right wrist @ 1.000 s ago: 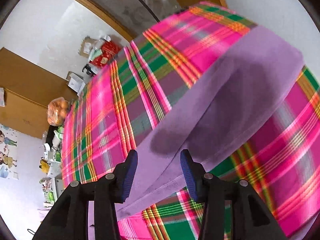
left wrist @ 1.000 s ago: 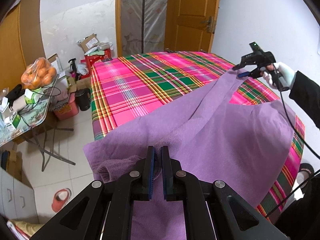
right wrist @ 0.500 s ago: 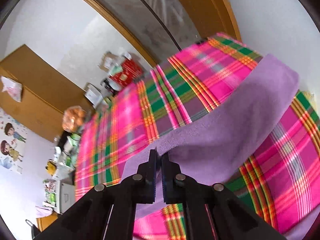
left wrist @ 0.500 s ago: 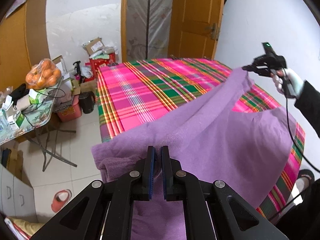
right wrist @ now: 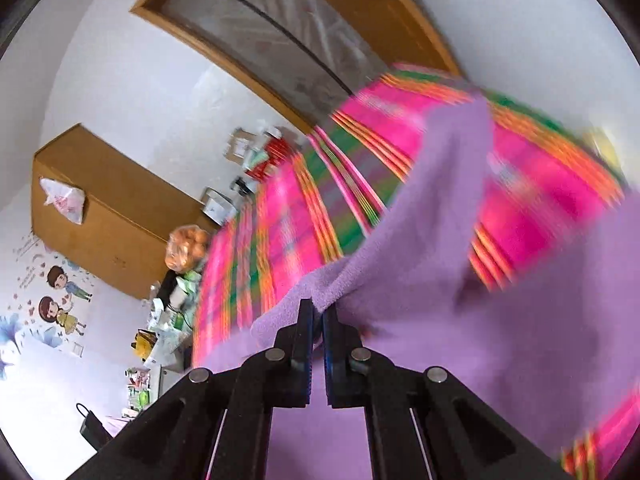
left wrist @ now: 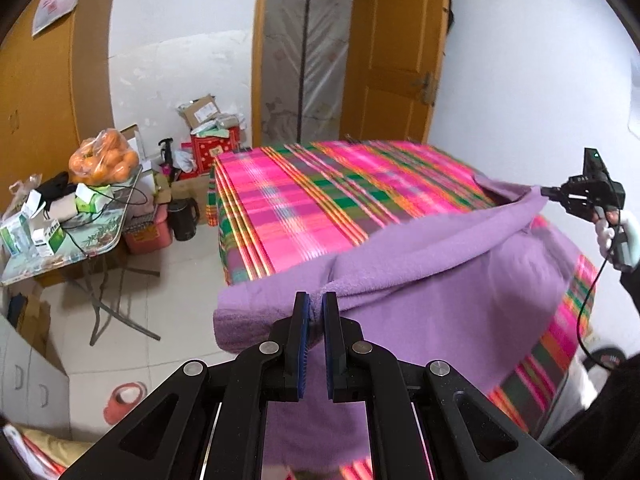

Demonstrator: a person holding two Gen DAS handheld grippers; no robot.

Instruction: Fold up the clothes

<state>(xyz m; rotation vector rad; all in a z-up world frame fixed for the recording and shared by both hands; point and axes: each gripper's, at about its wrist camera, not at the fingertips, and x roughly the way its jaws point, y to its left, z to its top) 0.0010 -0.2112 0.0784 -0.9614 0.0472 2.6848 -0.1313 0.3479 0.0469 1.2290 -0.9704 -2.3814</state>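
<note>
Counter (left wrist: 60, 256) far left, cluttered with boxes and a bag of oranges (left wrist: 103, 162); black kettle (left wrist: 183, 218) on the floor beside it. Plaid bed (left wrist: 288, 208) fills the middle. My left tool (left wrist: 313, 300) sits bottom centre, pads together and clamped on an edge of the purple garment (left wrist: 440, 280), with a rolled hem hanging off the bed's near corner to its left. Garment stretches from that grip up and right across the bed to my right tool (left wrist: 546, 193), held by my white-gloved right hand (left wrist: 618, 236) at the right edge, tip buried in the raised corner. Right wrist view is blurred: right tool (right wrist: 316, 312) pinched shut on a fold of the purple garment (right wrist: 520, 340), cloth lifted off the plaid bed (right wrist: 288, 236) and spreading down to the right.
</note>
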